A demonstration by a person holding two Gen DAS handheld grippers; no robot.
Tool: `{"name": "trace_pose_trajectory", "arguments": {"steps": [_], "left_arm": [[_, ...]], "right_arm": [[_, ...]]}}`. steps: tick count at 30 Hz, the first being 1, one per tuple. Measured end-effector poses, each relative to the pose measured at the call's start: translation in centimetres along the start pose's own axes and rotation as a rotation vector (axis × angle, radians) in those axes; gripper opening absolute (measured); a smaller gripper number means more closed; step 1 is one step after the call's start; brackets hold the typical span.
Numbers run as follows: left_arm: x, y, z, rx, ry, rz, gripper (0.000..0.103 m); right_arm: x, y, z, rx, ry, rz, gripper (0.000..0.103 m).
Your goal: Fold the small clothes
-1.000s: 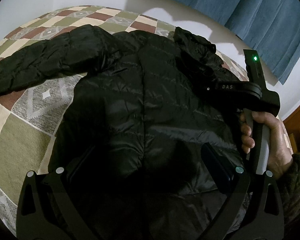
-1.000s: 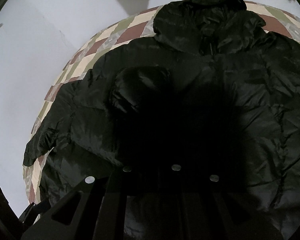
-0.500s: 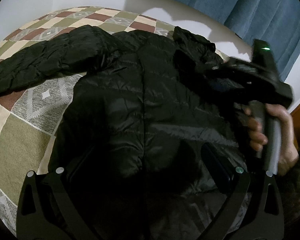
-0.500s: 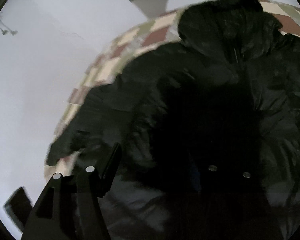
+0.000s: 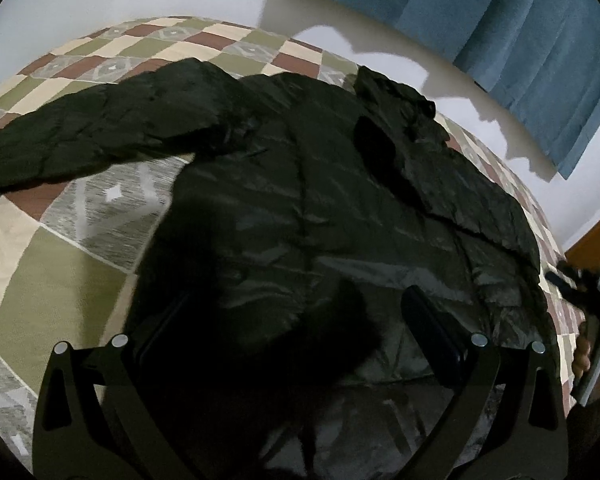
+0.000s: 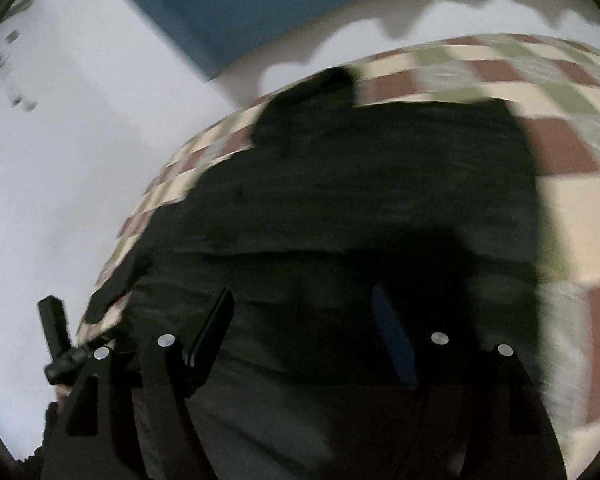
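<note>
A black puffer jacket (image 5: 300,216) lies spread on the checkered bedspread (image 5: 60,264). One sleeve (image 5: 84,140) stretches out to the left. The other side is folded in over the body (image 5: 480,208). My left gripper (image 5: 292,300) hovers open over the jacket's lower part, with nothing pinched. In the blurred right wrist view the jacket (image 6: 360,184) fills the middle. My right gripper (image 6: 302,294) is above it, its jaws opening with nothing between them. The right gripper (image 5: 592,300) also shows at the far right edge of the left wrist view, off the jacket.
A white wall and a blue curtain (image 5: 500,20) stand behind the bed. A person's hand (image 5: 592,356) holds the right gripper's handle. The left gripper's body (image 6: 56,336) pokes into the right wrist view at the lower left. Brown wood (image 5: 596,236) shows at the right.
The right gripper opened, let go of the jacket's folded-in side and swung away to the right edge. The left gripper stayed put and open.
</note>
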State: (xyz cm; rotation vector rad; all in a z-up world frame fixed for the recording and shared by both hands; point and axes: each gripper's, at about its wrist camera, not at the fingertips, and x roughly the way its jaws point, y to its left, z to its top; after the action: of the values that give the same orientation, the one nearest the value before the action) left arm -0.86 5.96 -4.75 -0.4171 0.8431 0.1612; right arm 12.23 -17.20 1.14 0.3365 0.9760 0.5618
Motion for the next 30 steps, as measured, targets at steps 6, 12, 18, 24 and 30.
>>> {"name": "trace_pose_trajectory", "arguments": {"steps": [6, 12, 18, 24, 30], "left_arm": [[-1.5, 2.5, 0.1, -0.036, -0.024, 0.047, 0.101], [-3.0, 7.2, 0.4, -0.143, -0.048, 0.091, 0.101], [-4.5, 13.0, 0.6, -0.265, -0.077, 0.129, 0.101], [-5.6, 18.9, 0.2, -0.397, -0.109, 0.152, 0.101], [-7.8, 24.6, -0.1, -0.491, -0.194, 0.179, 0.101]], "right_arm": [[-3.2, -9.3, -2.8, 0.16, -0.02, -0.142, 0.071], [-3.3, -11.5, -3.9, 0.148, -0.048, -0.056, 0.075], [-2.9, -11.0, -3.7, 0.127, -0.053, -0.038, 0.085], [-3.4, -11.3, -4.1, 0.134, -0.055, -0.028, 0.086], [-3.5, -11.1, -4.1, 0.134, -0.055, -0.03, 0.086]]}}
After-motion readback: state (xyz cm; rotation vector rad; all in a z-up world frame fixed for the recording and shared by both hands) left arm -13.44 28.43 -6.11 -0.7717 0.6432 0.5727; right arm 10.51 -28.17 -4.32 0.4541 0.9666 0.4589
